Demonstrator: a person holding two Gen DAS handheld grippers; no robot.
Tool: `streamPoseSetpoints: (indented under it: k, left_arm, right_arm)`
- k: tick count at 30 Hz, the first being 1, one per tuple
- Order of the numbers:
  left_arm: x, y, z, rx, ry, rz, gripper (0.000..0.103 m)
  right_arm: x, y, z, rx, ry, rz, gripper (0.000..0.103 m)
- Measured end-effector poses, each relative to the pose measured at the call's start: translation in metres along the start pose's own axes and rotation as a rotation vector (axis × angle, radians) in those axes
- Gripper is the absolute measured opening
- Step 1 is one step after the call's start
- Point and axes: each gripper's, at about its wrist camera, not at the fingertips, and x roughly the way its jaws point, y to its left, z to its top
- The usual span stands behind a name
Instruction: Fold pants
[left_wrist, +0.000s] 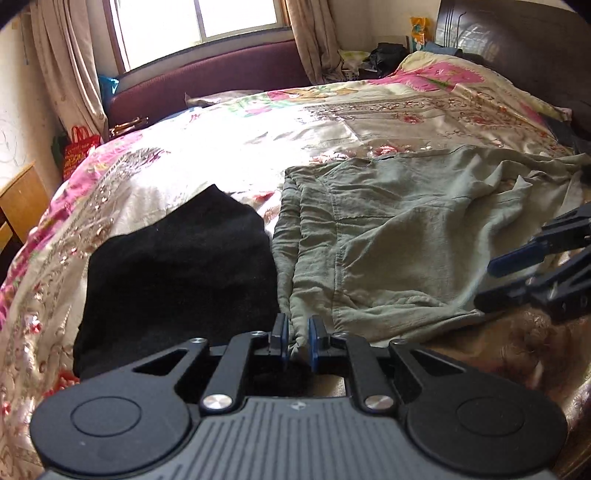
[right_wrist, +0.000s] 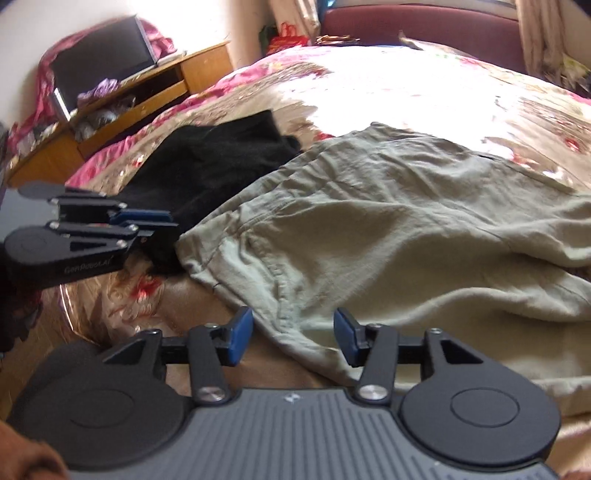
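The left gripper (left_wrist: 297, 341) pinches a bunched edge of the wrinkled olive-green cotton pants (left_wrist: 399, 236) between its blue pads. The right gripper (right_wrist: 293, 338) hovers with jaws spread over the pants' near edge. The pants lie on the floral satin bedspread (left_wrist: 207, 155), touching a black folded garment (left_wrist: 177, 266).
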Motion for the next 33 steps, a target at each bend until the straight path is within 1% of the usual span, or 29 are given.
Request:
streamPoseSetpoints:
  k: [2, 4, 5, 6, 8, 12, 14, 17, 19, 20, 24, 26, 27, 28, 30, 31, 33]
  left_arm:
    - [-0.007, -0.008, 0.008, 0.017, -0.018, -0.006, 0.028]
    - [-0.013, -0.022, 0.02, 0.035, -0.046, -0.027, 0.028]
    - [-0.012, -0.033, 0.028, 0.04, -0.058, -0.055, 0.029]
    - [-0.01, -0.042, 0.034, 0.041, -0.064, -0.088, 0.03]
    - [0.0, -0.073, 0.049, 0.061, -0.07, -0.188, 0.031]
    - [0.036, -0.163, 0.08, 0.17, -0.09, -0.361, 0.031]
    - [0.053, -0.208, 0.094, 0.214, -0.088, -0.436, 0.032]
    - [0.077, -0.259, 0.111, 0.26, -0.069, -0.518, 0.032]
    - [0.09, -0.29, 0.119, 0.29, -0.044, -0.56, 0.034]
    - [0.096, -0.299, 0.121, 0.299, -0.036, -0.569, 0.034]
    - [0.113, -0.33, 0.124, 0.35, -0.003, -0.581, 0.036]
    - [0.117, -0.337, 0.124, 0.363, 0.012, -0.596, 0.036]
    - [0.118, -0.339, 0.123, 0.368, 0.015, -0.6, 0.036]
    - [0.119, -0.341, 0.124, 0.372, 0.018, -0.602, 0.036]
    - [0.121, -0.346, 0.124, 0.379, 0.021, -0.6, 0.036]
    - [0.121, -0.347, 0.125, 0.379, 0.021, -0.601, 0.036]
    - [0.121, -0.349, 0.128, 0.376, 0.02, -0.606, 0.036]
  right_arm:
    - [-0.022, -0.026, -0.002, 0.072, -0.048, -0.054, 0.05]
    - [-0.043, -0.06, -0.006, 0.153, -0.098, -0.147, 0.05]
    - [-0.053, -0.082, -0.009, 0.198, -0.123, -0.201, 0.05]
    - [-0.062, -0.102, -0.013, 0.238, -0.136, -0.253, 0.052]
    - [-0.08, -0.148, -0.023, 0.339, -0.151, -0.365, 0.053]
    - [-0.116, -0.243, -0.048, 0.584, -0.209, -0.535, 0.054]
    - [-0.128, -0.288, -0.056, 0.702, -0.232, -0.587, 0.056]
    - [-0.138, -0.344, -0.065, 0.839, -0.28, -0.602, 0.057]
    - [-0.138, -0.374, -0.068, 0.923, -0.305, -0.571, 0.057]
    - [-0.136, -0.386, -0.069, 0.958, -0.31, -0.565, 0.057]
    - [-0.13, -0.414, -0.075, 1.007, -0.333, -0.594, 0.057]
    - [-0.13, -0.423, -0.076, 1.019, -0.354, -0.584, 0.056]
    - [-0.132, -0.426, -0.077, 1.021, -0.363, -0.578, 0.048]
    - [-0.135, -0.429, -0.079, 1.025, -0.37, -0.561, 0.028]
    - [-0.142, -0.436, -0.085, 1.066, -0.387, -0.494, 0.005]
    - [-0.147, -0.436, -0.087, 1.067, -0.402, -0.471, 0.005]
    - [-0.162, -0.428, -0.088, 1.039, -0.435, -0.452, 0.003]
